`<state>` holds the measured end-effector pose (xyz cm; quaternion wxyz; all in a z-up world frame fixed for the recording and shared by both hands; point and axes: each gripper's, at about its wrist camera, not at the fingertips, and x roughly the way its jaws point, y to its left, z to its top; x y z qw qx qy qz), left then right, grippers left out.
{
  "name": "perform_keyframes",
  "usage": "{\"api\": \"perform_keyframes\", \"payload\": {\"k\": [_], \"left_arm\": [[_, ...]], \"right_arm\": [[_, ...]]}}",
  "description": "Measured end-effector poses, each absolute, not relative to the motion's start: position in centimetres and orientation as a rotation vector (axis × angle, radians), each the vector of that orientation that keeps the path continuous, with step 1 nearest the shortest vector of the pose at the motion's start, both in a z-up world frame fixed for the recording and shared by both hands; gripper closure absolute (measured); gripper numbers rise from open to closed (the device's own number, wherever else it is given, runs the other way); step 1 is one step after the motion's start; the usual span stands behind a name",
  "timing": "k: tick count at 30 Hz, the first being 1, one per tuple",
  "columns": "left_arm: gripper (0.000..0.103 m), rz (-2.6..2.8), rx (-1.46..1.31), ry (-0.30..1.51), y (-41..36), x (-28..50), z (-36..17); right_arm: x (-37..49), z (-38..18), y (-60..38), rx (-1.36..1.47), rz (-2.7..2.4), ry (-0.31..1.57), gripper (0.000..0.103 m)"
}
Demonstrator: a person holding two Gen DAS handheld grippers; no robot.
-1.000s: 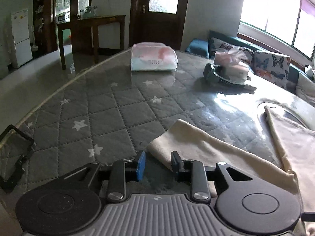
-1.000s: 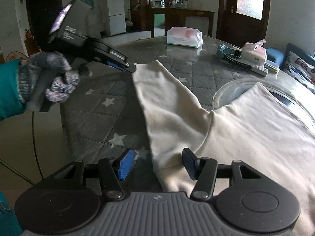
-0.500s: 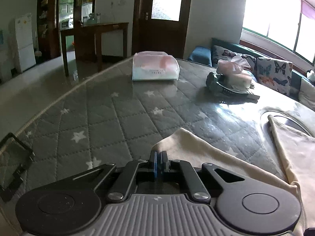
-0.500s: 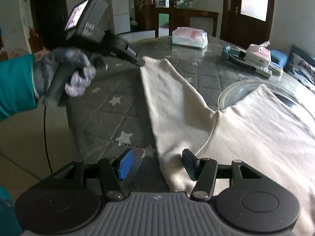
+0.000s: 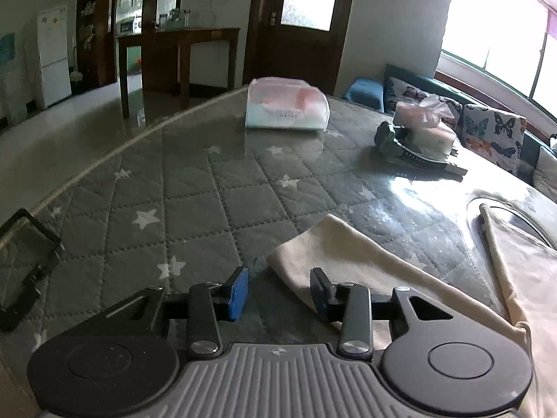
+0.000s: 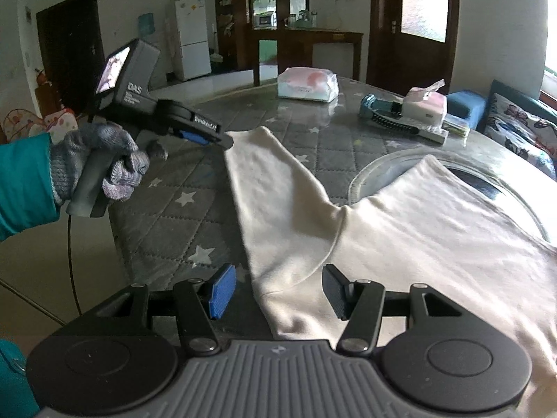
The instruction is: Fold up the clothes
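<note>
A cream long-sleeved top (image 6: pixel 435 244) lies flat on the grey star-quilted table (image 5: pixel 174 191). One sleeve (image 6: pixel 275 188) stretches away toward the far left. Its cuff (image 5: pixel 313 247) lies just ahead of my left gripper (image 5: pixel 278 292), which is open and low over the table. The cuff's near corner sits between the fingers, and the right finger (image 5: pixel 318 292) overlaps the fabric. In the right wrist view a gloved hand (image 6: pixel 101 163) holds that left gripper (image 6: pixel 209 137) at the cuff. My right gripper (image 6: pixel 277 292) is open, straddling the top's edge below the armpit.
A pink and white tissue pack (image 5: pixel 287 108) and a tissue box beside a dark brush-like tool (image 5: pixel 414 142) stand at the table's far side. A black frame (image 5: pixel 28 254) sits at the left edge. A round glass disc (image 6: pixel 452 170) lies under the top. A sofa stands beyond.
My left gripper was open a second ago, shut at the cuff half a second ago, and is open again. The right gripper has stayed open and shifted slightly along the top's edge.
</note>
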<state>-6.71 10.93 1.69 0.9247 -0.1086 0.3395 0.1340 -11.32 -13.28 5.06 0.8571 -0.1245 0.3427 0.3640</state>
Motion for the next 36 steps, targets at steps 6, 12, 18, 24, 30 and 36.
{"api": "perform_keyframes", "payload": {"k": [6, 12, 18, 24, 30, 36], "left_arm": [[0.099, 0.261, -0.224, 0.668, 10.4, -6.6, 2.4], [0.099, 0.146, -0.193, 0.574, 7.0, -7.8, 6.7], [0.099, -0.068, -0.127, 0.495, 0.6, -9.4, 10.7], [0.099, -0.259, -0.064, 0.516, -6.0, -10.0, 10.4], [0.099, -0.436, 0.006, 0.56, -12.5, -10.6, 9.0], [0.095, -0.564, 0.115, 0.614, -17.3, -11.3, 6.8]], "right_arm": [[-11.5, 5.8, -15.0, -0.235, 0.726, 0.712, 0.047], [-11.5, 6.3, -17.7, -0.19, 0.655, 0.713, 0.047], [-11.4, 6.5, -21.1, -0.133, 0.57, 0.713, 0.047], [-11.4, 6.6, -24.9, -0.069, 0.475, 0.702, 0.047], [-11.4, 6.2, -28.4, -0.005, 0.374, 0.706, 0.047], [-11.2, 5.5, -30.1, 0.048, 0.326, 0.727, 0.05]]}}
